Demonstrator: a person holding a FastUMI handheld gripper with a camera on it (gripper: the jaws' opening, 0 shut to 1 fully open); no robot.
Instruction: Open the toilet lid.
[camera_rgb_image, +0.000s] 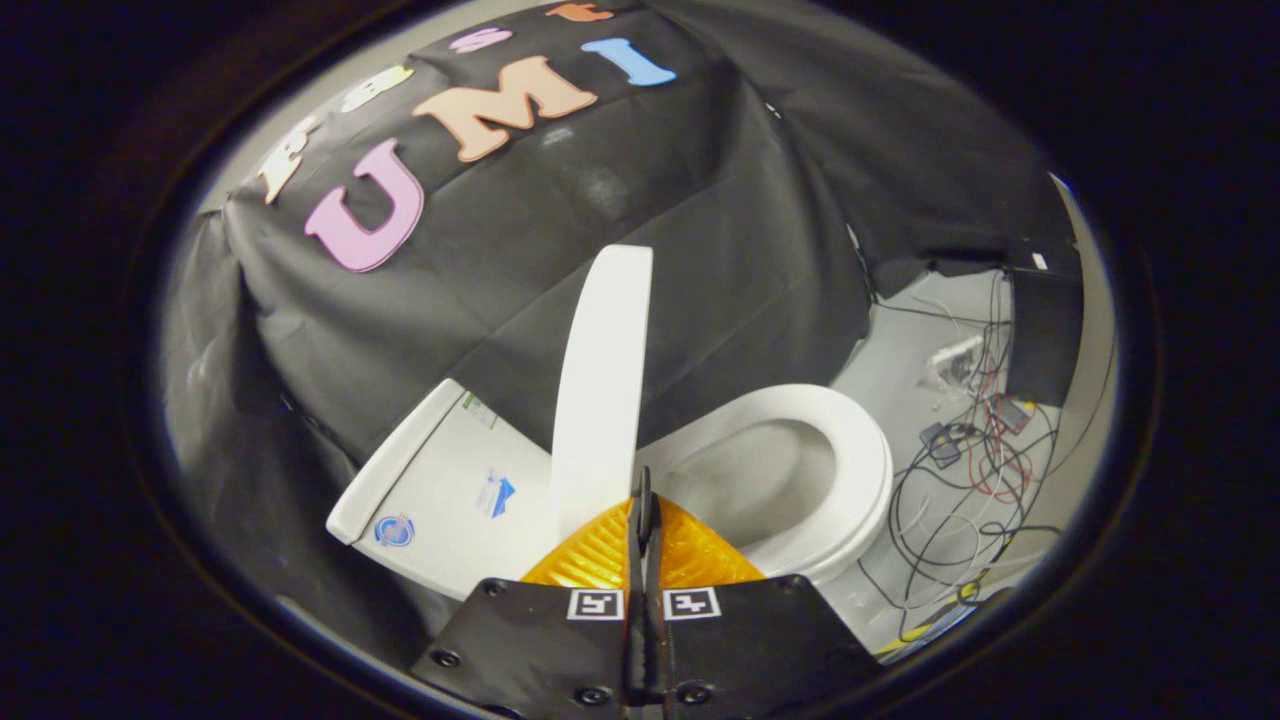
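While your orange-fingered gripper (643, 520) pinches the raised white plastic toilet lid (603, 390) edge, any slip risks it slamming down.

1. Gripper (643, 505) fingers pressed together, tips touching the lower edge of the raised toilet lid (603, 385).
2. Lid stands on edge just ahead of the fingers, between tank (440, 490) on the left and seat (850, 450) on the right.
3. Bowl (760, 480) lies open inside the seat ring.
4. Loose cables (975, 470) on the floor (890, 370), right of and beyond the seat.
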